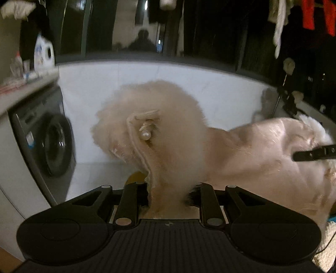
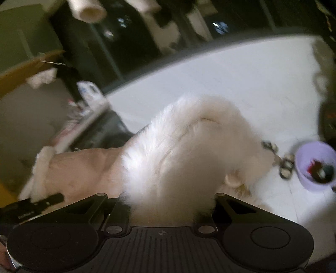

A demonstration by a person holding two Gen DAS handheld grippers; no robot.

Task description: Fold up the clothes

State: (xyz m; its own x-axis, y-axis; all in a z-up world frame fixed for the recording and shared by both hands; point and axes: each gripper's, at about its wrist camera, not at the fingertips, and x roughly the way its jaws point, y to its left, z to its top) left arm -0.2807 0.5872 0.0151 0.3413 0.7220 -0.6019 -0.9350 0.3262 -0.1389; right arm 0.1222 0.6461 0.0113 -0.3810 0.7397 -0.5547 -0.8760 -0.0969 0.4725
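A cream fluffy fur garment (image 1: 172,117) with a satin lining (image 1: 268,151) and a pearl button (image 1: 146,135) hangs in the air. My left gripper (image 1: 168,193) is shut on its edge, with fur bunched between the fingers. My right gripper (image 2: 168,201) is shut on another part of the same garment (image 2: 189,142), whose white fur hides the fingertips. The lining also shows in the right wrist view (image 2: 84,168). The right gripper's tip (image 1: 315,152) shows at the right of the left wrist view, and the left gripper's tip (image 2: 42,200) at the lower left of the right wrist view.
A front-loading washing machine (image 1: 50,142) stands at the left with a detergent bottle (image 1: 43,52) on its top. A white wall (image 1: 105,84) runs behind. A lilac bowl (image 2: 315,168) with small items sits at the right. Clothes hang above (image 1: 315,16).
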